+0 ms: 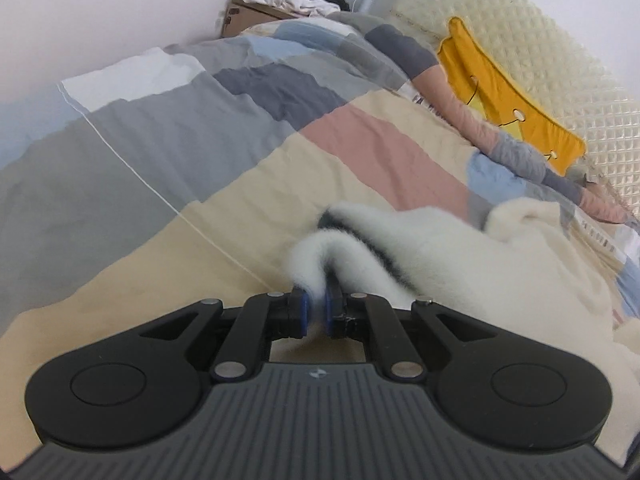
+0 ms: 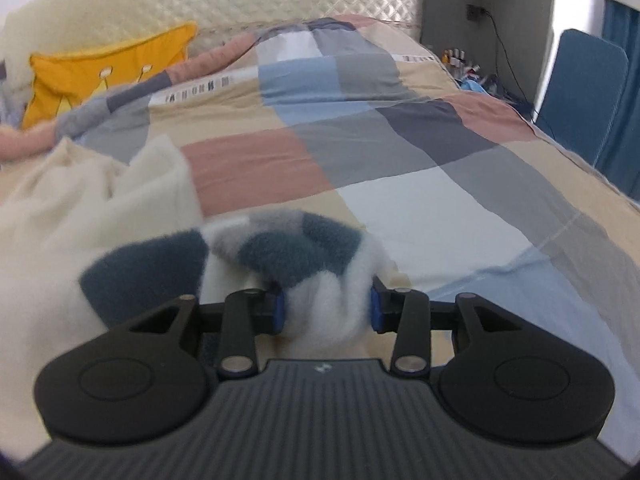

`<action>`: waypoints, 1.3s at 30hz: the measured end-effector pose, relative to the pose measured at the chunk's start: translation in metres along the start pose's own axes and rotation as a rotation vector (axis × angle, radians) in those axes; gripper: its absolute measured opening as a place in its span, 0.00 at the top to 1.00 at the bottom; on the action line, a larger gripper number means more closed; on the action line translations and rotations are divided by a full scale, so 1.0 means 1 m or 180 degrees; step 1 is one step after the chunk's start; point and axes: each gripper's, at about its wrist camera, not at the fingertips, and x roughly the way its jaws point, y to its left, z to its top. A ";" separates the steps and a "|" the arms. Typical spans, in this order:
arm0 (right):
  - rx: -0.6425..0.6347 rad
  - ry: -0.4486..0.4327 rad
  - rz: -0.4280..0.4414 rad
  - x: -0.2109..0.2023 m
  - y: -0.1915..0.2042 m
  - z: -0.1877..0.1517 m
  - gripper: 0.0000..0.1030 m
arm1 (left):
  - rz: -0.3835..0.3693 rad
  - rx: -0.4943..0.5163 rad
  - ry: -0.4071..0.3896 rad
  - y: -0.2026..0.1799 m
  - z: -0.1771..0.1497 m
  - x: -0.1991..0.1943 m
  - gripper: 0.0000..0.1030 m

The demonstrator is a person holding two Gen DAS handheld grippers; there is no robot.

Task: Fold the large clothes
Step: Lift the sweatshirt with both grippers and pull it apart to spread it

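With your left gripper [image 1: 315,306] and right gripper [image 2: 326,312] each pinching the fleece garment [image 1: 460,264], fold toward twelve o'clock.

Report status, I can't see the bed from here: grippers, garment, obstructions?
Left gripper shut on fuzzy white garment. Right gripper wider, fleece bunched between its fingers. Garment rumpled on patchwork quilt. Nothing in the way.
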 end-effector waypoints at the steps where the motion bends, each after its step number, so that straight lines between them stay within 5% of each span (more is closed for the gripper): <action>1: 0.0007 0.0037 0.0024 0.007 0.001 -0.002 0.60 | 0.0001 -0.0025 0.0009 0.001 -0.001 0.003 0.93; 11: 0.0193 0.0137 0.0013 0.015 -0.003 0.000 0.48 | -0.0130 -0.0329 0.0090 0.012 0.000 -0.003 0.87; 13: 0.0223 0.0184 0.0000 0.008 -0.003 -0.001 0.43 | -0.0168 -0.0381 0.0096 0.017 -0.002 -0.013 0.81; 16: 0.0223 0.0154 -0.0054 -0.007 -0.004 -0.003 0.31 | -0.0186 -0.0506 0.0133 0.026 -0.007 -0.030 0.56; 21: 0.0444 0.0079 0.0003 -0.042 -0.010 -0.008 0.28 | -0.0377 -0.0622 0.0095 0.036 -0.017 -0.067 0.48; 26: 0.0743 -0.0089 0.0263 -0.088 -0.007 -0.031 0.28 | -0.0685 -0.0341 -0.0260 0.027 -0.025 -0.117 0.45; 30: 0.0176 -0.0381 0.0221 -0.120 0.025 -0.042 0.28 | -0.1156 0.0041 -0.0357 0.006 -0.041 -0.138 0.44; 35: 0.0142 -0.0502 0.0899 -0.139 0.051 -0.050 0.28 | -0.1448 0.0299 -0.0207 -0.019 -0.052 -0.131 0.44; 39: 0.0150 -0.0214 0.1462 -0.126 0.076 -0.058 0.28 | -0.1573 0.0137 0.0103 -0.026 -0.057 -0.104 0.44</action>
